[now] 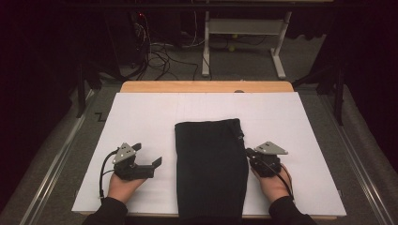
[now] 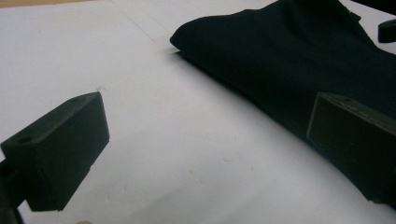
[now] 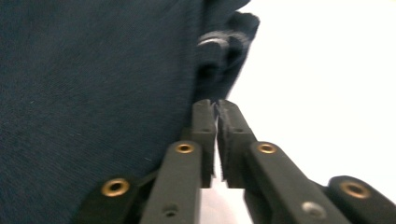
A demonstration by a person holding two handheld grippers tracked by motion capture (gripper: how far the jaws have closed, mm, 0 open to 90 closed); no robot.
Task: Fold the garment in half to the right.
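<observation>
Right claw (image 3: 215, 105) closed at dark folded garment (image 1: 211, 168) edge, grip unclear; left claw (image 2: 205, 140) spread wide beside it.

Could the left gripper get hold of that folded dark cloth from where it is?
Probably yes. The left gripper is open beside the dark cloth, and bare white sheet lies between.

Folded cloth (image 1: 211, 164): plain black, dark navy up close, no pattern. Sheet (image 1: 141, 117): plain white. Bench (image 1: 206, 86): light wood strip at 12 o'clock. Both grippers: black, grey top plates; right gripper (image 3: 216, 105) brass-coloured rivets.
</observation>
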